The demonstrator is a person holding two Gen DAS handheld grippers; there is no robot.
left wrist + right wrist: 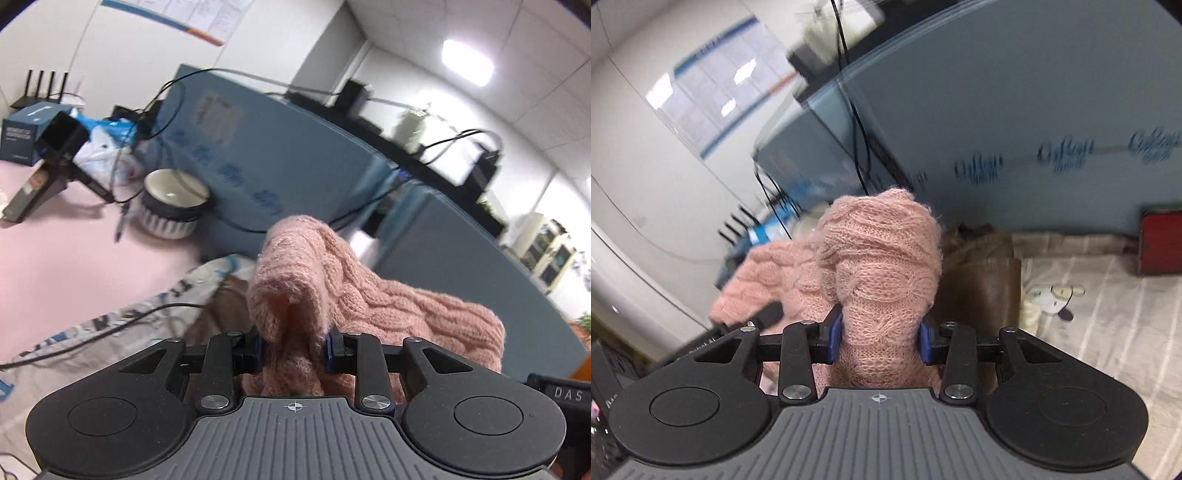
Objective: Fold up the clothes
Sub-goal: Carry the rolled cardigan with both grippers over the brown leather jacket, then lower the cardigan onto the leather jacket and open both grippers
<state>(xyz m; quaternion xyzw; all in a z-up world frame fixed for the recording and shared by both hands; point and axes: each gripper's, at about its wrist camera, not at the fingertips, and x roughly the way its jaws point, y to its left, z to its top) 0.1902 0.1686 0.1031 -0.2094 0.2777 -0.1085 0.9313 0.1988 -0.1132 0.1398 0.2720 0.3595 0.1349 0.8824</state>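
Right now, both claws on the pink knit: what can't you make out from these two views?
- Pink sweater: its overall shape; bunched in the left claw and the right claw, its lower part hidden behind the claw bodies.
- Brown garment: mostly covered by the sweater in both views.
- Partition lettering: motion-blurred, unreadable.
- Wall chart: cut off at the top edge of the left view.

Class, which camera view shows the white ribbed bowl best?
The left wrist view: the white ribbed bowl sits in plain sight on the pink table, beside the blue partition. The right wrist view does not show it.
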